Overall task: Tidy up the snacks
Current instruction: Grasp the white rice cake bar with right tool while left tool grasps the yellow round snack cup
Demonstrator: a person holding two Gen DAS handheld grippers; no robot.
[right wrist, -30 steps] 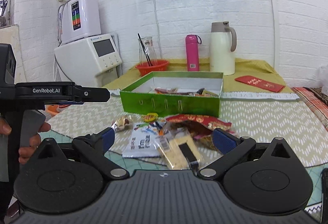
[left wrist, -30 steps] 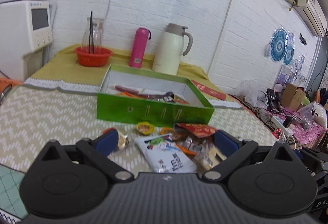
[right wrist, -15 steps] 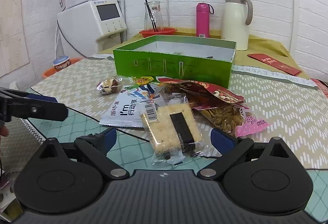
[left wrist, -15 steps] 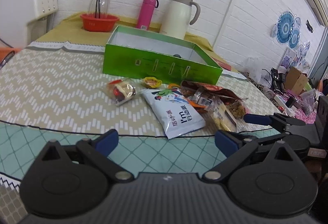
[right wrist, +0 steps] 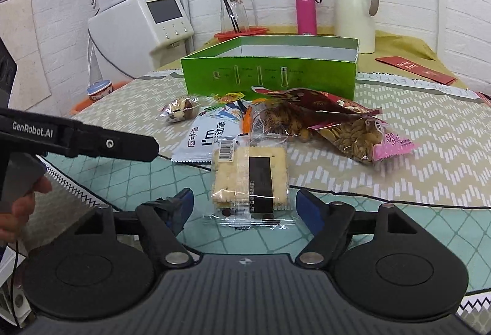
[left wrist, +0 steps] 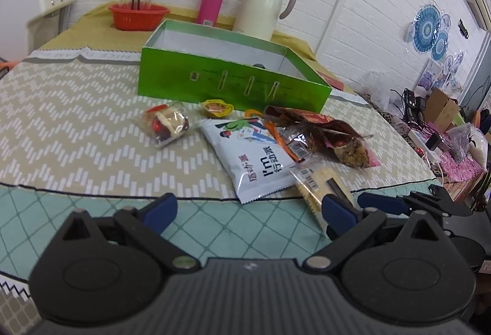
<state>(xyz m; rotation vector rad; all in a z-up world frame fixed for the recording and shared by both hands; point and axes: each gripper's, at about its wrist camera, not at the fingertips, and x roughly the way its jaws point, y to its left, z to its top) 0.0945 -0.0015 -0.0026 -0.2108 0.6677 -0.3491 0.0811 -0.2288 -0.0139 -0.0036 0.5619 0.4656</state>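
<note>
- Facing the green box [right wrist: 270, 71] from the right tongs [right wrist: 245, 206], I see it standing well ahead, beyond the whole snack pile. Its near wall is tall, so I judge a packet carried low could strike the wall instead of clearing the rim.
- My right tongs are spread wide, gripping nothing, with the cracker packet [right wrist: 250, 175] lying flat between the two blue pads. The clear wrapper tail nearest me is loose film. If I close only on that, I expect the packet to slip or swing.
- My left tongs [left wrist: 248, 212] are also spread wide and empty, hovering above the teal part of the cloth, near the right tongs. The two tools could collide if both reach for the same packet.
- The white pouch [right wrist: 208, 138] lies just ahead and left of the cracker packet, its corner touching or slightly under it. Lifting the crackers may drag the pouch along.
- The nut bags [right wrist: 331, 123] lie ahead and right, overlapping one another; these block a straight path to the box.
- The small clear-wrapped sweet [left wrist: 165, 126] and the yellow jelly cup [left wrist: 216, 108] lie furthest ahead, just before the box wall, apart from the pile.
- The thermos, pink bottle and red basket stand behind the box, out of my way.
</note>
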